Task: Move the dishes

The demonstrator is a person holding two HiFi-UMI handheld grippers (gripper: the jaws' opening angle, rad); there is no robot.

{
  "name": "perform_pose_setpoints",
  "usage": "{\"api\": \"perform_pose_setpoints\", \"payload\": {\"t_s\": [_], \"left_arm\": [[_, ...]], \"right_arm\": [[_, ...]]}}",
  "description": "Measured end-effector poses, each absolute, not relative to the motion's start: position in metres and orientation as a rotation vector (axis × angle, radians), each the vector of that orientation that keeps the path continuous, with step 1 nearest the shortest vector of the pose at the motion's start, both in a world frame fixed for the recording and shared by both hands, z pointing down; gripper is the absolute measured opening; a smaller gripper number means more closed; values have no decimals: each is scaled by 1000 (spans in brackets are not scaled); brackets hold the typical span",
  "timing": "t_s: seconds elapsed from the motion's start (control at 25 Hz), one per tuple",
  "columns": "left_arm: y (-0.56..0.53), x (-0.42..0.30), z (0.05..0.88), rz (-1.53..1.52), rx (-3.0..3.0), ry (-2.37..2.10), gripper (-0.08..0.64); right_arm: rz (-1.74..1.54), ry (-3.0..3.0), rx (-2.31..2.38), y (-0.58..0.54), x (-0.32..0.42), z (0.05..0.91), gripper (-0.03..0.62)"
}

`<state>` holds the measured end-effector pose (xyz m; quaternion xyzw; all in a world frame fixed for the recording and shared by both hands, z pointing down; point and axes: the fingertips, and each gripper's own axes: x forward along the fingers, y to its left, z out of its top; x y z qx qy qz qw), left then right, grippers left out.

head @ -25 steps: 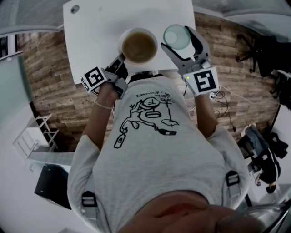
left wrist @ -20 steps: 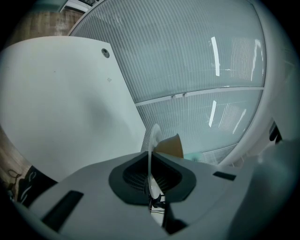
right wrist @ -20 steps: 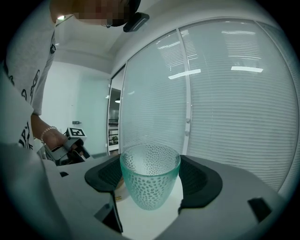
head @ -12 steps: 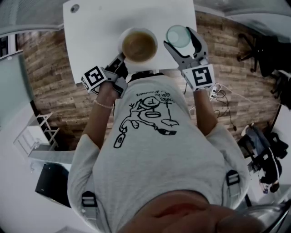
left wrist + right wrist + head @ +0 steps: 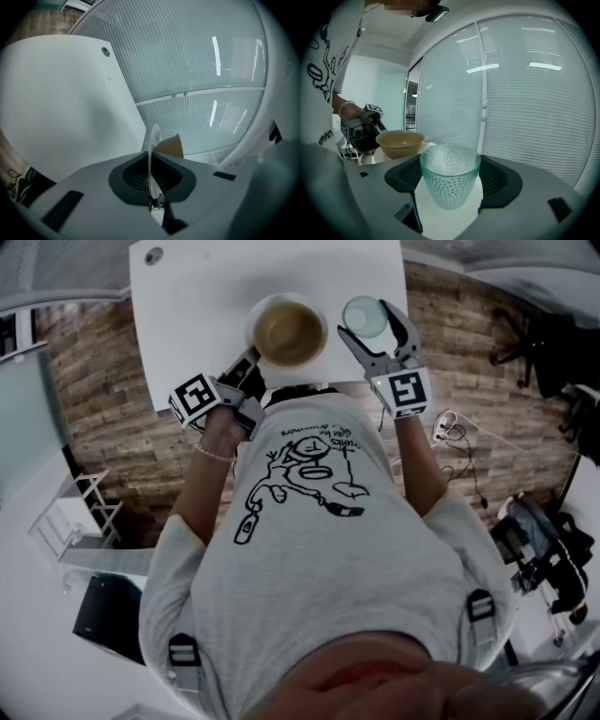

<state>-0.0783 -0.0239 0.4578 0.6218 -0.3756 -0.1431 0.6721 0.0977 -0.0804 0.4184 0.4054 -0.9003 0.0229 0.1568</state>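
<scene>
Crockery shows at the near edge of the white tabletop. From above, the head view gives a brown bowl at the left hand-held gripper. Only the left gripper view shows its jaws pinching the thin rim of a white plate, seen edge-on under the bowl. The right hand-held gripper clamps a green glass between its pads. Its dimpled pattern is clear only in the right gripper view.
</scene>
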Motion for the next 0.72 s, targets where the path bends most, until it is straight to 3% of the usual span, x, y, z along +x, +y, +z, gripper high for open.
{"api": "perform_pose_setpoints", "payload": {"t_s": [0.72], "left_arm": [[-22,-81,464,-316,1388,-853,9]], "right_arm": [[169,-2547,1126,-77,98,506,377]]}}
